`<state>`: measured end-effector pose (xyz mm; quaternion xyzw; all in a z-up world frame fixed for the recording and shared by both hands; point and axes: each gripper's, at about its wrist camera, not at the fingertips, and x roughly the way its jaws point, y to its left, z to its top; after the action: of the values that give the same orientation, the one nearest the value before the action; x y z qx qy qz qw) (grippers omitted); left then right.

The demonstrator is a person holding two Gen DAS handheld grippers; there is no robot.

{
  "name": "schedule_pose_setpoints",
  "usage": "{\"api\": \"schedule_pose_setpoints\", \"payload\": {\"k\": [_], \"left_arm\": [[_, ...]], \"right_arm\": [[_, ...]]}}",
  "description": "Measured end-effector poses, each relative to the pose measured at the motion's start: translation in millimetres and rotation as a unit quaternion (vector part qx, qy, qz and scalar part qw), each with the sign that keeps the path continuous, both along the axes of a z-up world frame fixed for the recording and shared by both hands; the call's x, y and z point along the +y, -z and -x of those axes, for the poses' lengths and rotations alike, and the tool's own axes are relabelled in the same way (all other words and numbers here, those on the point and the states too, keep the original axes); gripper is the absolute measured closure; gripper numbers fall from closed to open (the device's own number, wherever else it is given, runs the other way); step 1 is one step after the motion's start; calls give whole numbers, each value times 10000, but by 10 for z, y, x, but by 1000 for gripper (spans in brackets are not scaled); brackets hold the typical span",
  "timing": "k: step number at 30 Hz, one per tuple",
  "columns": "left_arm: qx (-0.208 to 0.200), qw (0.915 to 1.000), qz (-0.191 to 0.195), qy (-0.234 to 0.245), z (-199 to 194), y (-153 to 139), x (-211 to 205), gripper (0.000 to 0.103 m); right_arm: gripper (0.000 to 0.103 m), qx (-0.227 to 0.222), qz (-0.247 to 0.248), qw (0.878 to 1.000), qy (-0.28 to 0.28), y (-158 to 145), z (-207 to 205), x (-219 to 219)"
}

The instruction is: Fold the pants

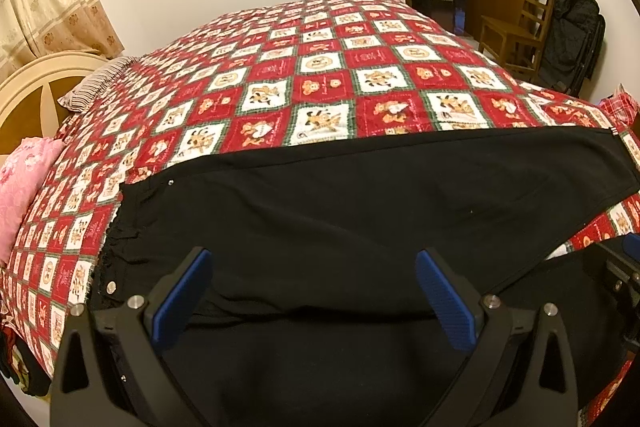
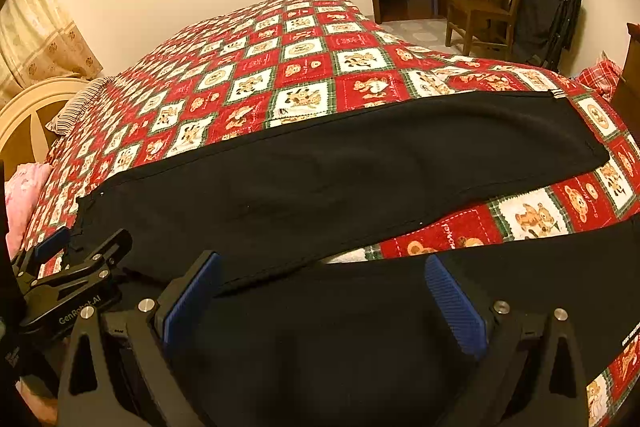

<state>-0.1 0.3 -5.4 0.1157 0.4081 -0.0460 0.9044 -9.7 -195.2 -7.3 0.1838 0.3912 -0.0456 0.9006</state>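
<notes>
Black pants lie spread flat on the near side of the bed, waistband to the left, legs running right and splitting into a V. My left gripper hovers over the waist and seat area, blue pads wide apart, nothing between them. My right gripper is open above the near leg, just below the gap between the legs. The left gripper also shows at the right wrist view's left edge, over the waistband.
A red and white patchwork quilt covers the bed. A pink pillow and a striped pillow lie by the cream headboard. A wooden chair and black bag stand near the door.
</notes>
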Motion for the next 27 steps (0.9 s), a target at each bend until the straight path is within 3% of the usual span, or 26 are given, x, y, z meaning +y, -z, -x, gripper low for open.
{"api": "schedule_pose_setpoints", "payload": {"k": [7,12,20,24,27], "left_arm": [[-84,10000,-12,1,-9,39,0,0],[-515,9986,-125,0,-11,33,-35,0],[-243,9996,-121,0,-89,92,-23,0],[-161,9999,-37,-6,-176,127,77,0],[-233,9996,-140,-121,-240,100,263,0]], "right_arm": [[1,6,-1,10000,-9,6,-11,-7],[1,17,3,10000,-14,21,-16,-1],[1,65,73,9999,-63,86,-98,-6],[1,54,365,9992,-172,71,-278,-13],[1,-133,732,9955,-582,13,-525,65]]}}
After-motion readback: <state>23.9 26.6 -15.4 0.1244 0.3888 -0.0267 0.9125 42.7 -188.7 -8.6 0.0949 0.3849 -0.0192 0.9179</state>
